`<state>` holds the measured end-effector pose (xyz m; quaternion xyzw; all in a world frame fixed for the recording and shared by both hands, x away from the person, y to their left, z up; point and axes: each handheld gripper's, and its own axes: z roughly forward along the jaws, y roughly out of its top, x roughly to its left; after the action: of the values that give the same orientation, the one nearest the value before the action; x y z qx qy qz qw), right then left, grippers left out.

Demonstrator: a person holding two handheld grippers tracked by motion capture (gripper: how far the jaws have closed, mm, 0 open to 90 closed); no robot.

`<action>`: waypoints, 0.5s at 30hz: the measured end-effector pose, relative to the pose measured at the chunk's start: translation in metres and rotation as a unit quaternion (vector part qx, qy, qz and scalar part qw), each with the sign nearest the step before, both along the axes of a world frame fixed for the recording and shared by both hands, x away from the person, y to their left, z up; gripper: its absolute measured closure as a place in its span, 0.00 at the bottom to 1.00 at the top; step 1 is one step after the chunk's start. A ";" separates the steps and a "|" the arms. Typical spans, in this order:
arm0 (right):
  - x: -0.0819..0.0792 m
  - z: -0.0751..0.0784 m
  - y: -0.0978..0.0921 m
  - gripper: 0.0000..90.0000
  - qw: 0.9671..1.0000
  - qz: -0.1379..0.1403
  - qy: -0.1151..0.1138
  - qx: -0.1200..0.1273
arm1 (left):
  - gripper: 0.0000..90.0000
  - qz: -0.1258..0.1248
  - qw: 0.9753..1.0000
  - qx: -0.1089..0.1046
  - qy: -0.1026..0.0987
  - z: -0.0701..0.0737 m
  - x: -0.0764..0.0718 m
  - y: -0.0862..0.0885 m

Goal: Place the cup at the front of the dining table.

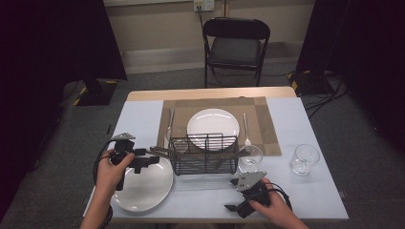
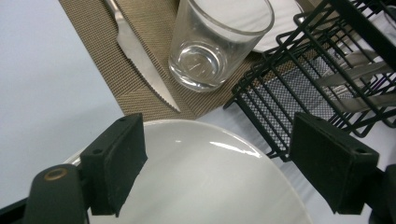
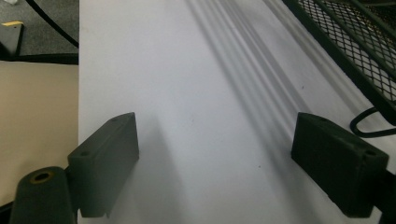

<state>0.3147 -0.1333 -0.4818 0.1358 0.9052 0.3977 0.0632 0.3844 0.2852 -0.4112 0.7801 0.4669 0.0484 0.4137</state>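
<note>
left claw (image 2: 217, 163): wide, empty, over round white ceramic plate (image 2: 205, 182) | right claw (image 3: 215, 163): wide, empty, above white desk (image 3: 196, 93) beside black wire rack (image 3: 355, 42)

A staged lab room, not a home. Black curtains (image 1: 47, 43) flank the surface (image 1: 305, 191). A folding chair (image 1: 236, 45) and floor cables (image 1: 325, 98) stand behind.

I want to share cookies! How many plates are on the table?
2. The far plate sits on the placemat behind the wire rack; the near plate lies front-left of the rack.
</note>
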 end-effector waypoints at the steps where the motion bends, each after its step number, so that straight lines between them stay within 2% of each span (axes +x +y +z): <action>1: 0.000 0.000 0.000 0.15 1.000 0.000 0.000 0.000 | 0.21 0.001 1.000 -0.002 0.000 0.000 0.000 0.000; 15: 0.000 0.000 0.000 0.15 1.000 0.000 0.000 0.000 | 0.21 0.003 1.000 -0.007 -0.002 -0.005 -0.006 0.006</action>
<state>0.3147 -0.1333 -0.4818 0.1358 0.9052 0.3978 0.0631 0.3780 0.2910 -0.4162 0.7758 0.4689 0.0477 0.4195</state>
